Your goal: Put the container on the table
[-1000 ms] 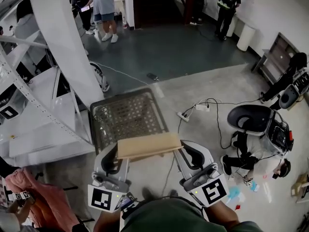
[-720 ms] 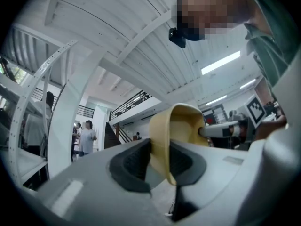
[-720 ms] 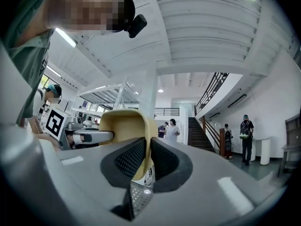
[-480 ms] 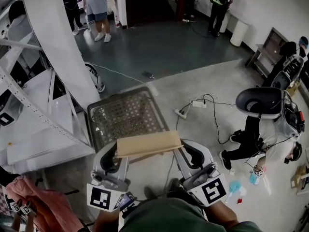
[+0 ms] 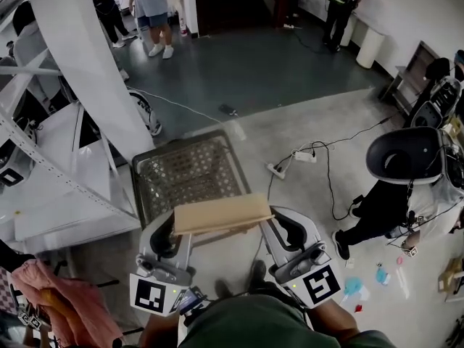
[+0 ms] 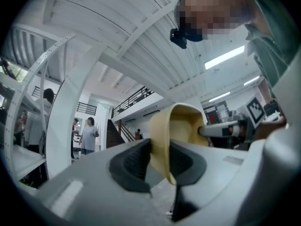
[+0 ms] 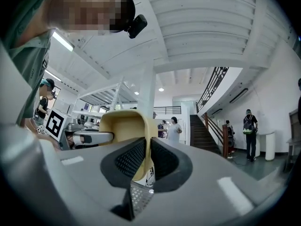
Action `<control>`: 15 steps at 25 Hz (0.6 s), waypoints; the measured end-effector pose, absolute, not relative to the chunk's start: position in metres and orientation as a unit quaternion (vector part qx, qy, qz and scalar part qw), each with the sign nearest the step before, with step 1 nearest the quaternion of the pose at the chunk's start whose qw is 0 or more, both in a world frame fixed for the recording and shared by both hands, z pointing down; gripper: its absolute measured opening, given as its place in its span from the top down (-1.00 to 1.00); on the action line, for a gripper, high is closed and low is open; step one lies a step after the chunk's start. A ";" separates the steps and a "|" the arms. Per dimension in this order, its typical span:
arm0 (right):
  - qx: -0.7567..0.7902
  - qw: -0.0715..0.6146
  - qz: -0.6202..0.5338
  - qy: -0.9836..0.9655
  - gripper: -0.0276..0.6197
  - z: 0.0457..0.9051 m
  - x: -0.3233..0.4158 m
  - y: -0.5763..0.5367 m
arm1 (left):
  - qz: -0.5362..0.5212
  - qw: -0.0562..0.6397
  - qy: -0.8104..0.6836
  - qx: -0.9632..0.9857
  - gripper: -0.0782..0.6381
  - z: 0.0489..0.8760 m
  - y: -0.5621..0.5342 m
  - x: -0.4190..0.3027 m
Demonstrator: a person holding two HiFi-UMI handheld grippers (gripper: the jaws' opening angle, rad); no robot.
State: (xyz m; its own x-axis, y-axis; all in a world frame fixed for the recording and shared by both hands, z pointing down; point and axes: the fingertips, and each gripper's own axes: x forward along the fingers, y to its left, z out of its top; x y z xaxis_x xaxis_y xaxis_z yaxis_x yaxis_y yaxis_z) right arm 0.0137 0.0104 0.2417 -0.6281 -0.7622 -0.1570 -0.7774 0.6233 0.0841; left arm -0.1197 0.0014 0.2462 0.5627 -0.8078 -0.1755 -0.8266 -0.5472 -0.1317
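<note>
A tan, flat-sided container hangs level between my two grippers, above the floor and just below the middle of the head view. My left gripper is shut on its left end wall, and the tan rim sits pinched between the dark pads. My right gripper is shut on the opposite end wall, whose tan rim is clamped the same way. Each gripper view shows the other gripper beyond the hollow of the container.
A metal mesh basket stands on the floor just ahead of the container. A white slanted beam and frame fill the left. At right are a power strip with cables and a black chair. People stand far back.
Both grippers and the container have travelled together across the room, so the floor, cables and chair at the right have shifted in the head view. Neither grip has changed.
</note>
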 end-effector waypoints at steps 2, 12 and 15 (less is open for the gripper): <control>-0.421 0.054 0.071 0.903 0.79 0.242 0.027 0.000 | 0.044 0.103 0.472 -0.874 0.57 0.245 -0.008 -0.107; -0.383 0.048 0.062 0.920 0.79 0.249 0.093 -0.058 | 0.034 0.115 0.505 -0.855 0.57 0.244 -0.054 -0.042; -0.371 0.052 0.062 0.925 0.79 0.251 0.108 -0.071 | 0.031 0.116 0.516 -0.848 0.57 0.245 -0.064 -0.026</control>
State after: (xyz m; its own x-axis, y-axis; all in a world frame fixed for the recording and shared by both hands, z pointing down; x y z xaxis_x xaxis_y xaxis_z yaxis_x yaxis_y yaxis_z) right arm 0.1084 -0.0707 0.2512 -0.7189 -0.6805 -0.1419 -0.6934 0.7165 0.0765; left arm -0.0256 -0.0639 0.2450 0.4654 -0.8683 -0.1718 -0.8825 -0.4403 -0.1652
